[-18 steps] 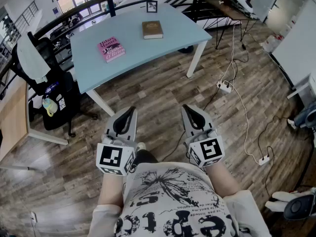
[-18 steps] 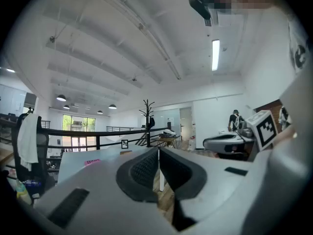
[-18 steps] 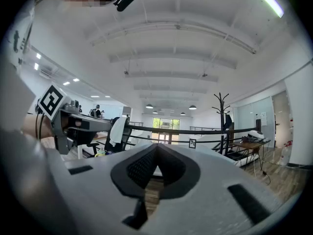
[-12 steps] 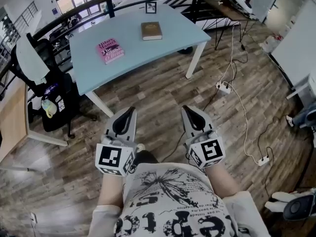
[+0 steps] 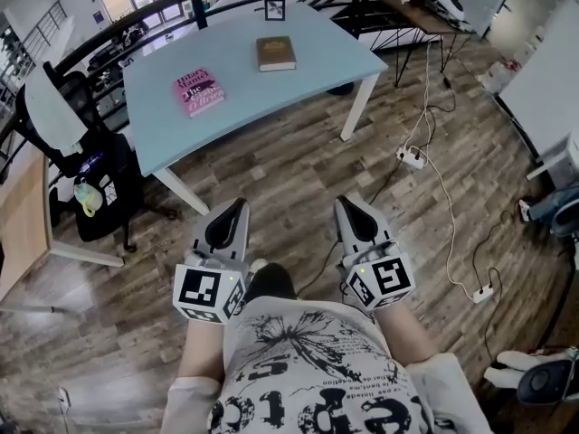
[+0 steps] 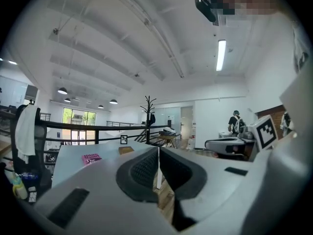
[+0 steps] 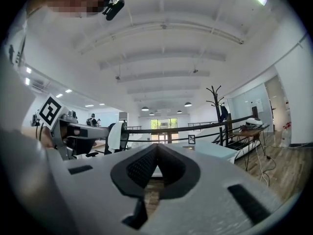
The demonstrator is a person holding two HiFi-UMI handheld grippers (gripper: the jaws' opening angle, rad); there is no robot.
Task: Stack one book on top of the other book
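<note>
First, in the head view, we see the 2 books lying apart on the pale blue bench [image 5: 312, 75]. The pink book [image 5: 199, 93] is on its left part and the brown book [image 5: 275, 53] is farther back and to the right. Bare benchtop shows between them, and neither rests on the other. A small picture frame [image 5: 274, 9] stands at the bench's far edge, behind the brown book. We hold both claws close to our body over the wooden floor [image 5: 298, 165], well short of the bench. The left claw [image 5: 235, 208] and the right claw [image 5: 346, 206] sit side by side, both pointing toward the bench. A black office chair [image 5: 90, 165] stands left of the bench, and a white power strip [image 5: 412, 158] lies on the floor to the right.

Next, in the left gripper view, the left claw's 2 jaws are pressed together along a thin seam, pinching nothing. Beyond them lies the bench, with the pink book [image 6: 91, 158] at left and the brown book [image 6: 126, 150] farther off to its right. A black railing [image 6: 98, 126] runs behind the bench. At the right edge we see the marker cube [image 6: 265, 131] of the right claw.

Finally, in the right gripper view, the right claw's jaws are likewise pressed together with nothing between them. The bench shows ahead and slightly right of them. We cannot make out the books there.
</note>
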